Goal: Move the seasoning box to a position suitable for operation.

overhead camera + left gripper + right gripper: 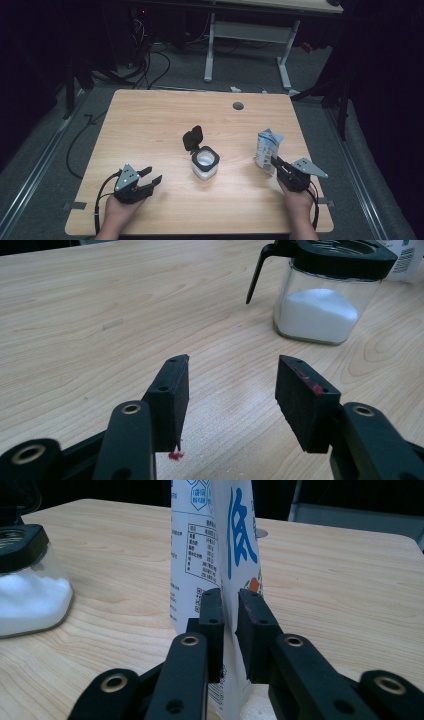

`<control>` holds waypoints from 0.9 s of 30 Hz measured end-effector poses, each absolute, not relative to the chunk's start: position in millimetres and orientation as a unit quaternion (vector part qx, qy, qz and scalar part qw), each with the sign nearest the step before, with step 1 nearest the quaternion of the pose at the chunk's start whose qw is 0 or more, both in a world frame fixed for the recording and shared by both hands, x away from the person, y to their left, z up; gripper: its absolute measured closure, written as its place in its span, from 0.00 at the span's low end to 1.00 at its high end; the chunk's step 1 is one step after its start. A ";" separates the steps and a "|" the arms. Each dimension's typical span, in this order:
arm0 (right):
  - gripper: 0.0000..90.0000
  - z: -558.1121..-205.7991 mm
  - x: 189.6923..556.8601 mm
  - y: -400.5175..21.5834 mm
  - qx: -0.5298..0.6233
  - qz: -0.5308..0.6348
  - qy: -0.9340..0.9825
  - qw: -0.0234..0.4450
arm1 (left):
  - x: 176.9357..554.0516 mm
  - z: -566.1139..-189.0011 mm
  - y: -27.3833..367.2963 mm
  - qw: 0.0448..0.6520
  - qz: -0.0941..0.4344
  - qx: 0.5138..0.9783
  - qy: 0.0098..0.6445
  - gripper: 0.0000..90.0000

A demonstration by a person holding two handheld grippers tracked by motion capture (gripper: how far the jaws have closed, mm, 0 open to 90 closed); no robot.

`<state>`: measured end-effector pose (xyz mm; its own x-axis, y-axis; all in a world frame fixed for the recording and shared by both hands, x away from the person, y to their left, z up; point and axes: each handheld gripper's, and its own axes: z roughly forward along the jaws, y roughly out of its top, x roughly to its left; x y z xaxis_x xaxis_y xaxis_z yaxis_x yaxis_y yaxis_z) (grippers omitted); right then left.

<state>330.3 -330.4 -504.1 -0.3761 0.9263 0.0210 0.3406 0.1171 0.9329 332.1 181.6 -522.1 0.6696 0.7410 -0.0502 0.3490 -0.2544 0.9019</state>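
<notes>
Pale wood-grain worktop [150, 125], rectangular with rounded corners, round grommet hole in the upper centre.

Square clear glass jar [205, 164], black plastic collar, hinged black lid flipped up; holds white granules, about half full; centre of frame.

White and blue printed pouch [267, 150], soft, crumpled at its open top, standing upright at centre right.

Right hand-held gripper [229, 630], black blocky jaws, lower right: a thin fold of the pouch between the pads, whether they press it cannot be told.

Left hand-held gripper [232, 400], lower left: released, jaws apart over bare wood.
</notes>
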 end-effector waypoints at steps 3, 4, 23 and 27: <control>0.87 -504.2 330.5 -330.3 0.467 0.475 0.680 0.307 | 332.1 -522.1 181.4 0.496 0.197 0.767 0.355 0.53; 0.87 -504.2 330.6 -330.2 0.467 0.475 0.680 0.306 | 332.0 -522.1 181.4 0.496 0.197 0.767 0.355 0.53; 0.76 -502.9 329.5 -328.2 0.475 0.469 0.678 0.307 | 334.5 -522.4 179.5 0.493 0.192 0.768 0.360 0.53; 0.74 -501.2 327.3 -327.3 0.473 0.466 0.681 0.309 | 337.3 -522.8 178.2 0.489 0.192 0.768 0.366 0.53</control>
<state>327.3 -327.3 -501.2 -0.3615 0.9321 0.0203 0.3555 0.1177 0.9273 337.3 178.2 -522.8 0.6580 0.7503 -0.0644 0.3756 -0.2529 0.8916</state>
